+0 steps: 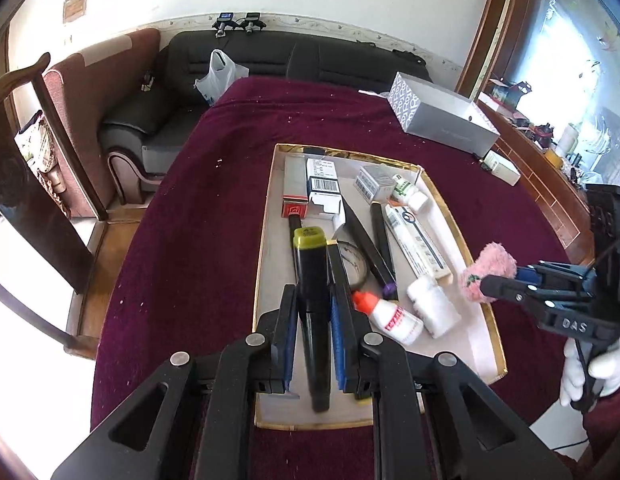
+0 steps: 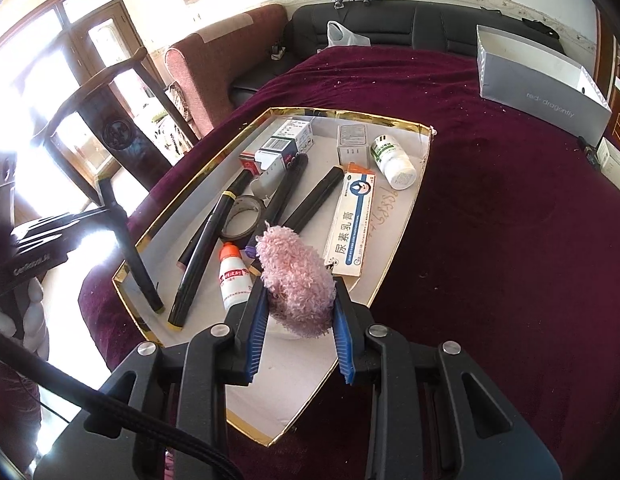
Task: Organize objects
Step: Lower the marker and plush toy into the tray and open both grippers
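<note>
— What's the left gripper (image 1: 314, 312) got?

— Its fingers are clenched on a black marker (image 1: 313, 300) with a yellow-green cap, held above the near end of the gold-rimmed tray (image 1: 262, 264).

— And the right gripper (image 2: 297, 304)?

— Grasping a pink fluffy puff (image 2: 295, 280) between its blue pads, over the tray's near corner.

— Beyond the fingers?

— An orange-capped white bottle (image 2: 232, 276), a tape roll (image 2: 242, 216), an ointment box (image 2: 352, 224), then a green-labelled pill bottle (image 2: 392, 162). Farther off, a grey box (image 2: 538, 88) sits on the maroon worktop (image 2: 510, 220).

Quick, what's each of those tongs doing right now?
Left tongs: closed on a black marker.
Right tongs: closed on a pink fluffy thing.
</note>
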Tool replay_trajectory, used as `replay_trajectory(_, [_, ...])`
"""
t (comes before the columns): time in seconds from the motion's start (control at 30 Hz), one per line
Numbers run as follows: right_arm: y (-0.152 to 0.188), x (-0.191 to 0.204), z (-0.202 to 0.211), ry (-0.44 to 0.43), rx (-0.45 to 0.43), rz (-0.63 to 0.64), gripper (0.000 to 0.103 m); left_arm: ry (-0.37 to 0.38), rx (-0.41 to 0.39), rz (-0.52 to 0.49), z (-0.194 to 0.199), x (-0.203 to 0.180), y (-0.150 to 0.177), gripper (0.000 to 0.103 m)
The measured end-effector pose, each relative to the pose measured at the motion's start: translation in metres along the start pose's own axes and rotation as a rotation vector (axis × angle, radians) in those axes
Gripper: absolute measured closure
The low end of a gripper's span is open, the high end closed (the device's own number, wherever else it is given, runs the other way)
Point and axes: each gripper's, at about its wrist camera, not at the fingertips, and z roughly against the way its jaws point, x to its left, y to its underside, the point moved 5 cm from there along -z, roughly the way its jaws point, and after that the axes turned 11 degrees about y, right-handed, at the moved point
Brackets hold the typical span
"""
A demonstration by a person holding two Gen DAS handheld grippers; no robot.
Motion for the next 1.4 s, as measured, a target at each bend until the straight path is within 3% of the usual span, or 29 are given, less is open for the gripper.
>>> replay_trajectory(0.3, [-0.003,0.001,-0.023,-0.004,0.041,-0.011,0.075,-0.05,0.11,0.025,-0.052,0.018,0.002,0.091])
replay_trajectory(0.53, [0.012,0.017,-0.013,-0.04,0.071,0.054,0.075,-0.059,0.147,0.063,-0.064,0.031,0.007,0.091])
replay_trajectory(0.83, [0.045,0.057,-0.016,-0.114,0.157,0.177,0.075,-0.071,0.147,0.044,-0.067,0.03,0.004,0.091])
replay_trajectory(1.27, [0.054,0.058,-0.034,-0.068,0.188,0.166,0.075,-0.135,0.123,0.059,-0.076,0.032,-0.003,0.091])
replay_trajectory(1.4, [0.054,0.057,-0.032,-0.031,0.175,0.182,0.068,-0.156,0.106,0.078,-0.077,0.035,-0.006,0.091])
